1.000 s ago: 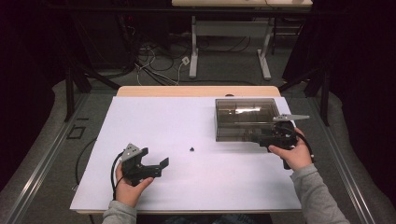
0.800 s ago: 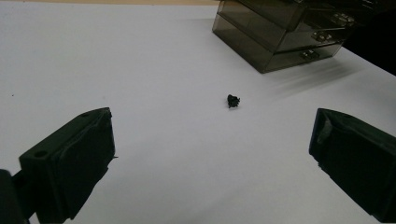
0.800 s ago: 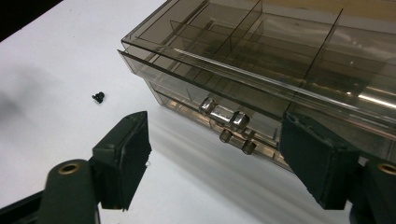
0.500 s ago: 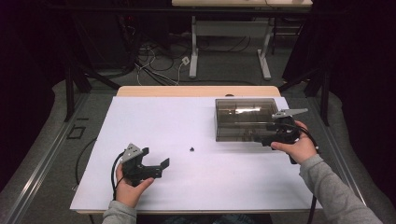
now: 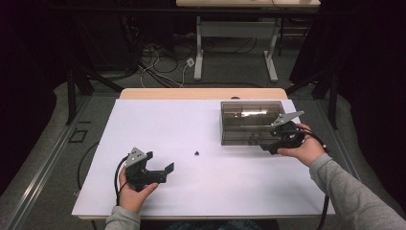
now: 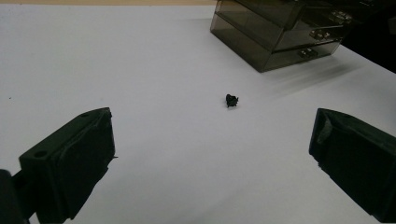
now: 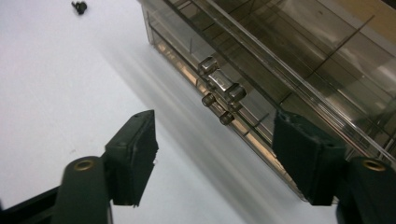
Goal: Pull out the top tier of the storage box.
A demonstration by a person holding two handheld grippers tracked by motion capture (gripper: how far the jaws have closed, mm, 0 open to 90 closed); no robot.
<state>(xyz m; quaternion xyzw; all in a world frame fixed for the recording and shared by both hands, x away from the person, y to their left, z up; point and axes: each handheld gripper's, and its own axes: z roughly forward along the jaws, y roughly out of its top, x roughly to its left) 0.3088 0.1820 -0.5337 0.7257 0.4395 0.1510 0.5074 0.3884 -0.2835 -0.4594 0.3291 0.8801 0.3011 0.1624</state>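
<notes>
High view: right gripper (image 5: 266, 145) sits at the drawer box (image 5: 245, 120) front-right corner, jaws spread, w/ nothing between. Left gripper (image 5: 160, 163) rests on the white surface (image 5: 191, 129), jaws spread wide, well apart from the box.

Left gripper view: small black bit (image 6: 231, 100) ahead, between the jaw lines; box far right.

Right gripper view: jaws have just been closing, empty; drawer handles (image 7: 219, 86) just ahead between them, not touched.

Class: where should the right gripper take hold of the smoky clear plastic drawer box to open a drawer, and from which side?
Grip a small clear drawer handle on the smoky clear plastic drawer box, coming in from the front face: the handles jut out there. The right gripper, jaws open, already faces them.
</notes>
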